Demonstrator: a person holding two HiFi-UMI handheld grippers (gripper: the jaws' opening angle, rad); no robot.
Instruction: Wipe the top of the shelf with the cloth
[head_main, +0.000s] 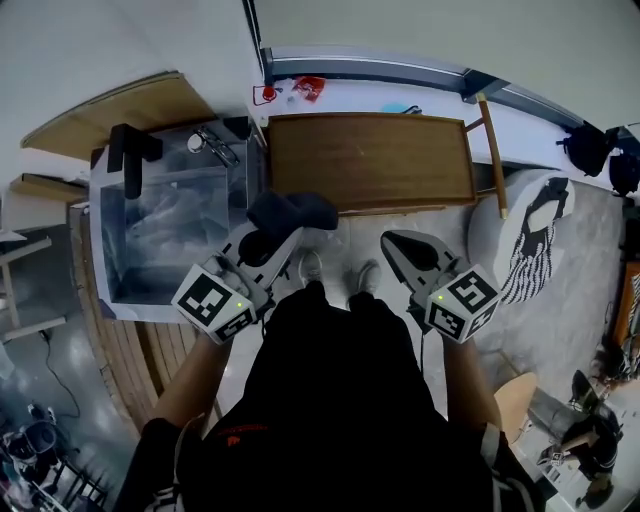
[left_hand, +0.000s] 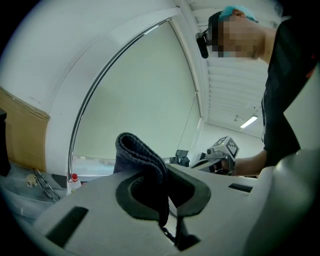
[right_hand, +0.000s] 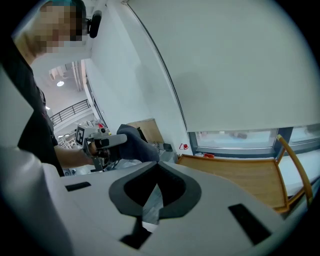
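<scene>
Left claw (left_hand: 167, 205): pinching folded dark cloth (left_hand: 142, 155) | Right claw (right_hand: 152, 197): pressed together, empty | Wooden shelf (head_main: 370, 160): ahead of both claws, beside clear bin (head_main: 120, 285)

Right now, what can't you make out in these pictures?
- Shelf: the head view shows only its top, and everything below is hidden.
- Red items on the ledge behind it: too small to identify.
- Left gripper view: the cloth hides where the left gripper clamps it.
</scene>
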